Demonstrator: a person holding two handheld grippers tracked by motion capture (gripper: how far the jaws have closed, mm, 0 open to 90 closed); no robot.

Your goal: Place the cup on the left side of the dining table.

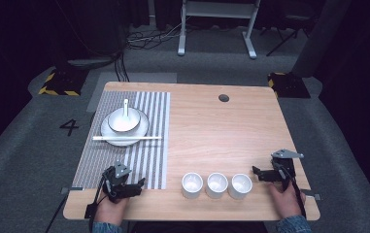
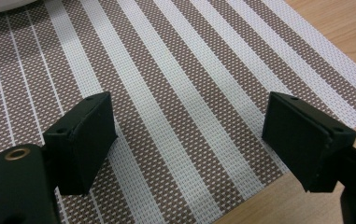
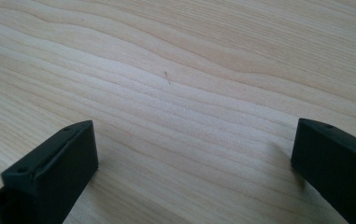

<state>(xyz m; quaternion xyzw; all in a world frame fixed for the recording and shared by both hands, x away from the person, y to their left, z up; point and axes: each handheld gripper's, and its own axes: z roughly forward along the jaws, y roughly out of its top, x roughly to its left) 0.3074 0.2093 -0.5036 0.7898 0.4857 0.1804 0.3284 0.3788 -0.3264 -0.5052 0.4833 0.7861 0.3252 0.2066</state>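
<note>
- On the table (image 1: 211,126), at its left half: a placemat (image 1: 146,160), reaching the near edge
- On the placemat's far part: a plate (image 1: 109,132) — bowl (image 1: 123,120) on it, spoon (image 1: 126,108) in the bowl
- Across the plate's near rim: chopsticks (image 1: 148,138)
- Right of the placemat, near the front edge: three cups (image 1: 216,184) in a row
- Flanking them: left gripper (image 1: 136,185) over the placemat's near corner, right gripper (image 1: 256,172) just beside the rightmost cup

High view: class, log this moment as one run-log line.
left gripper: open, over mat | right gripper: open, beside cups | bowl: on plate, untouched
</note>
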